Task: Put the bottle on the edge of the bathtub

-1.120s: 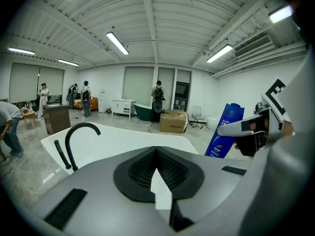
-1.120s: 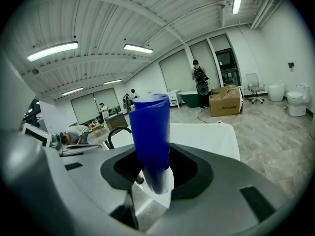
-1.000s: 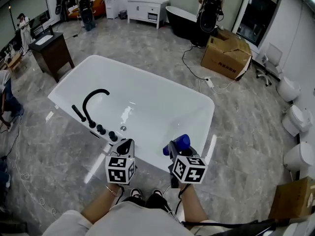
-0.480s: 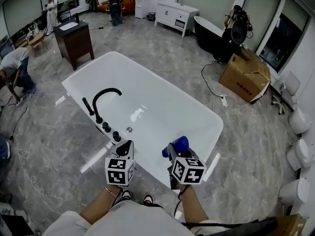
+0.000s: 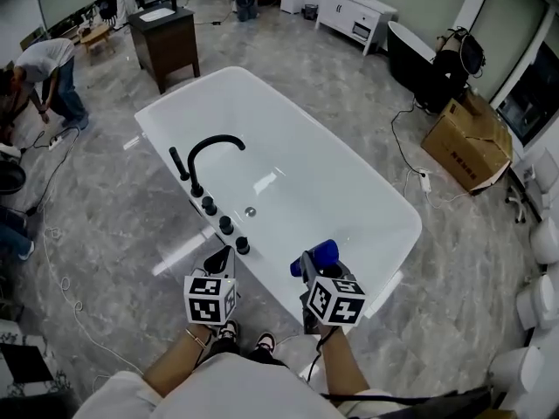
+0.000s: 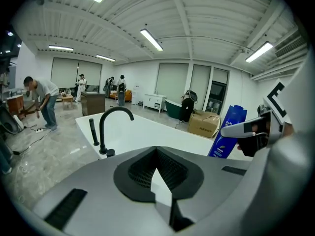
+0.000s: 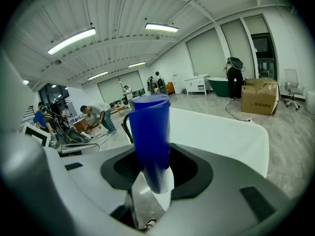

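A near-upright bottle [image 5: 316, 254] is pinched by the right gripper [image 5: 307, 267], tub edge [image 5: 266, 270] just ahead and below; left gripper [image 5: 220, 260] is pressed together, empty.

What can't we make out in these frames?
- Bottle base: right gripper view, buried between the right gripper jaws.
- Bottle body: head view, behind the marker cube; only one end shows.
- Bottle label: left gripper view, too small to read.
- Tub near edge: head view, partly covered by both grippers.
- Left gripper jaws: head view, under its cube.
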Demonstrator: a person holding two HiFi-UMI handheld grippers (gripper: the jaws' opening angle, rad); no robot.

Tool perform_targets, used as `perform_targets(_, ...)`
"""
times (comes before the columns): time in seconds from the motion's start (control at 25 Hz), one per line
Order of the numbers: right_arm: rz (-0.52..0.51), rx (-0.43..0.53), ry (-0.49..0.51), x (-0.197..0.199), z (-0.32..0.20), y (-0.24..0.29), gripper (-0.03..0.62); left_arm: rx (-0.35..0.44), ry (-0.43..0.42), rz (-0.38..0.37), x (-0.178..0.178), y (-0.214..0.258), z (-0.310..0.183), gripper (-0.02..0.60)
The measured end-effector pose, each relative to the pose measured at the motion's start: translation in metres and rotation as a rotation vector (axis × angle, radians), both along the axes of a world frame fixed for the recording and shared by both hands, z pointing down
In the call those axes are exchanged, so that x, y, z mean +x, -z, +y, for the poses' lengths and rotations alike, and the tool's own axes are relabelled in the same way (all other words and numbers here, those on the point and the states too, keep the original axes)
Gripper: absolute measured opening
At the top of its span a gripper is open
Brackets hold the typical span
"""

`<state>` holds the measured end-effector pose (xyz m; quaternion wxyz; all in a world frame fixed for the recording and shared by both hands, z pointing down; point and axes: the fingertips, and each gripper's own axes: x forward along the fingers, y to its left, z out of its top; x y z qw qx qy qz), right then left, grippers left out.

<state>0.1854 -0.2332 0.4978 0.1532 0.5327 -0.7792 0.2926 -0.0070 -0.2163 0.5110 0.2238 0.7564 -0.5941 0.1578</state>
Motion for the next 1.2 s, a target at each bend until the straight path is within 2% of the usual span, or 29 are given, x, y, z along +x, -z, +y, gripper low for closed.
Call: perform_targets(1.2, 0.060, -0.165, 0.166, -0.072, 0.012, -0.090, 0.172, -0.226, 0.141, 0.041, -0.061, -0.106, 0.052, 0.006)
